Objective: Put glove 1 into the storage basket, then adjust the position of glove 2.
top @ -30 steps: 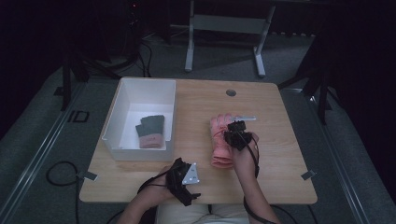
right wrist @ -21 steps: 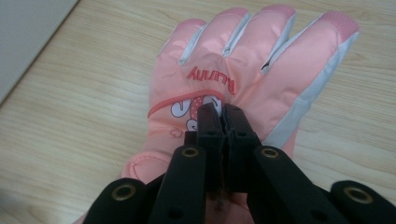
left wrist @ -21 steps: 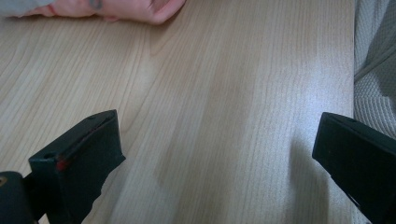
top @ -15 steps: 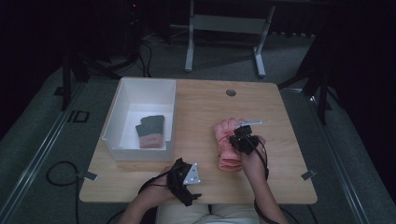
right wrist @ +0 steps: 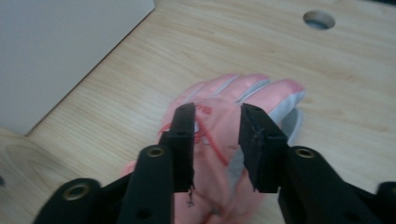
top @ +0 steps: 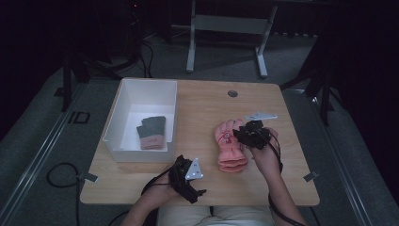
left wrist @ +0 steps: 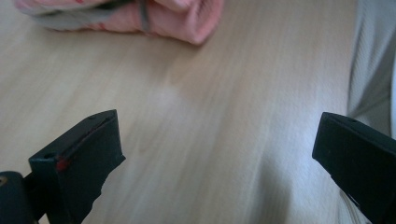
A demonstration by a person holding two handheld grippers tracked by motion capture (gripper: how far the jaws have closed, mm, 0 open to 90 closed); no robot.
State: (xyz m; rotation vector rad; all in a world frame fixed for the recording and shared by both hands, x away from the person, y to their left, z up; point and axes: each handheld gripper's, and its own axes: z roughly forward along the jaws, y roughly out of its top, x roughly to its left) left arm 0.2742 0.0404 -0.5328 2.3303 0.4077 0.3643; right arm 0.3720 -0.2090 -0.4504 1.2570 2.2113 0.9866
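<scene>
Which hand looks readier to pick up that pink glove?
Right: its tongs hang part open right above the pink glove. The left tongs sit by the table's near edge.

One wooden table stands in the high view. On it sits one white bin. Inside the bin lies one pair of dark gloves, stacked so that two cuffs can be counted. Outside the bin, on the bare wood, lie pink gloves; they rest one on top of the other, and two seems the count, though the stack makes that hard to confirm. One round hole is cut into the tabletop. Two grippers are present: one left gripper and one right gripper. Beyond the table stands one grey metal stand.
</scene>
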